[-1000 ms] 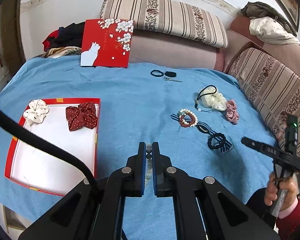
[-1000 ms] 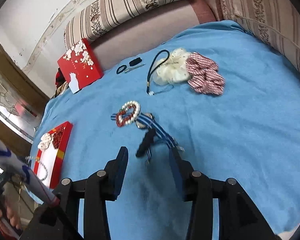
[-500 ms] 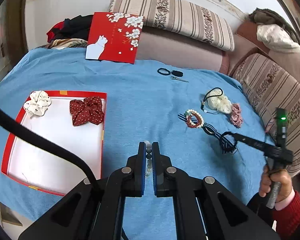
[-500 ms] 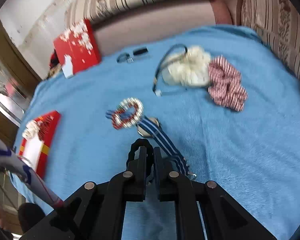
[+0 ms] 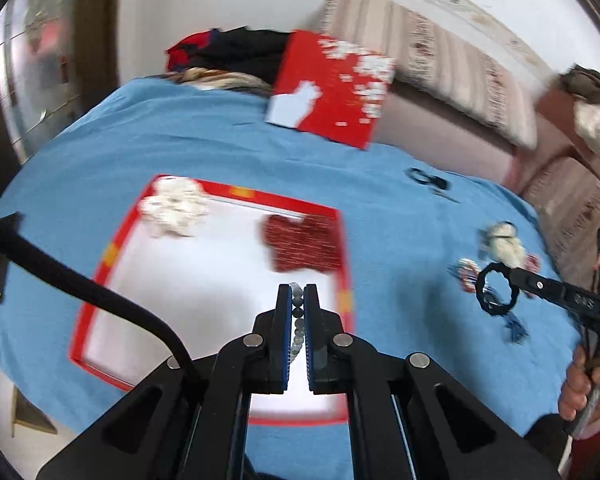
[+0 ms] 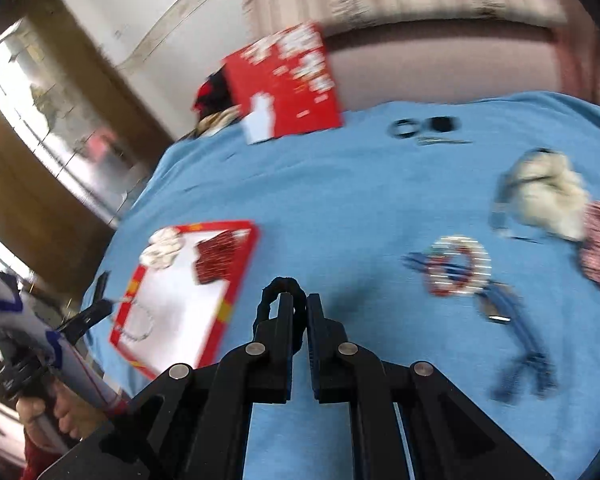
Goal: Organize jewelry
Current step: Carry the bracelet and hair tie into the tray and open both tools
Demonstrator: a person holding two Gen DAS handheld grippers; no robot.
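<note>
1. The left wrist view looks forward and down along its own gripper [image 5: 298,294], hanging close above the near part of the red tray [image 5: 342,240].
2. The right wrist view looks leftward across the blue cloth [image 6: 340,188], farther from the tray.
3. Both views share the tray, the cloth and the red box lid [image 5: 332,88] at the back.

bead bracelet [image 5: 298,320] | pinched, over tray; black hair tie [image 6: 281,300] | clamped, aloft
</note>
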